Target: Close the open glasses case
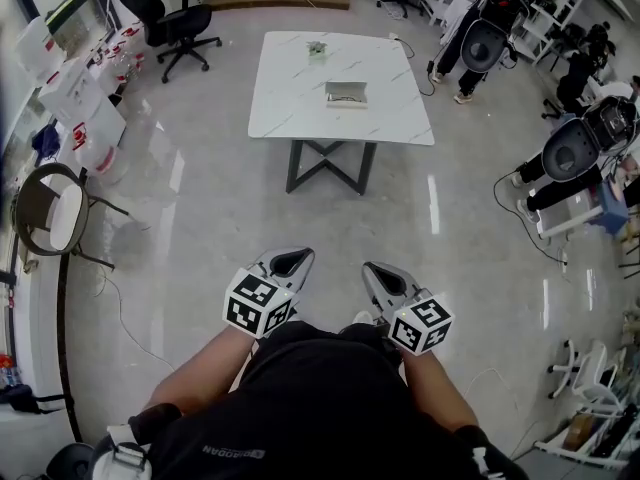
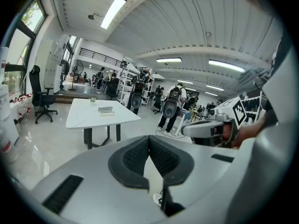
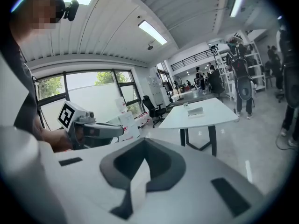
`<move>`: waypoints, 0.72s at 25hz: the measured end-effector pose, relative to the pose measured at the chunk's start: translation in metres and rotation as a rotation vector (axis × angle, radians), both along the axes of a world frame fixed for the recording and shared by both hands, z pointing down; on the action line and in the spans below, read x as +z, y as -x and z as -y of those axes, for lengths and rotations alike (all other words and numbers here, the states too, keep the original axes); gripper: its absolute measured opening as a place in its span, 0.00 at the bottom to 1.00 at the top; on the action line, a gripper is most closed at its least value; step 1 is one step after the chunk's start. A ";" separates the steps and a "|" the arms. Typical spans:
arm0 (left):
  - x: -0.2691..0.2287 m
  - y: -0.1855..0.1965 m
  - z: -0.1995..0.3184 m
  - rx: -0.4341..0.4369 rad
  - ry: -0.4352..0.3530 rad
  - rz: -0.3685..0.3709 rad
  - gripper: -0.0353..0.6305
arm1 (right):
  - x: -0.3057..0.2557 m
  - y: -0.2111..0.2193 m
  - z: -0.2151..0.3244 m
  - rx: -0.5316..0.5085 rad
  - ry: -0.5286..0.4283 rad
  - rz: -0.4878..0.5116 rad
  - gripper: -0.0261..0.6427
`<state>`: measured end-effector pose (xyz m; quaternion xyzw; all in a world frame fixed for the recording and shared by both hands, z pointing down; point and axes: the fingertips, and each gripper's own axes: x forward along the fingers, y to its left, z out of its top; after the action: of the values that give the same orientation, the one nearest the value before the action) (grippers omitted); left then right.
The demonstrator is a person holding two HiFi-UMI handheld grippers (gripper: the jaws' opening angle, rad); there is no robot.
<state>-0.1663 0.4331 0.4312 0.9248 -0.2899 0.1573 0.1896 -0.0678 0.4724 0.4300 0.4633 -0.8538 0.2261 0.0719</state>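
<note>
Grey shells of the left gripper [image 1: 290, 261] and right gripper [image 1: 388, 278] sit side by side just in front of the person's waist, forearms bent and tucked in, noses aimed forward. This looks like a carrying pose, not a reach. In each gripper view the dark fingers [image 2: 135, 157] meet at their tips with nothing between them, so both tools are closed and empty.

Beyond them lies a broad stretch of glossy floor [image 1: 200, 218]. Well apart from both tools stands the white worktop [image 1: 290, 98], with the glasses case [image 1: 346, 93] near its middle, too small to show how far its lid gapes. A small object [image 1: 318, 50] rests nearer the far edge. My judgement is that closing the case has not begun, and the person must first walk up to it.
</note>
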 end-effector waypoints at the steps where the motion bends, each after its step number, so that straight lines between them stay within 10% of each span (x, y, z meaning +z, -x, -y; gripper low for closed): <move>1: 0.002 0.003 -0.001 0.002 0.004 0.002 0.06 | 0.001 0.003 -0.003 0.000 0.002 -0.003 0.04; 18: 0.012 -0.012 0.031 0.001 0.005 0.019 0.06 | 0.011 -0.019 0.041 0.034 0.005 0.014 0.04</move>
<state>-0.1547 0.4023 0.4429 0.9229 -0.2907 0.1668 0.1893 -0.0488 0.4311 0.4407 0.4761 -0.8457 0.2326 0.0634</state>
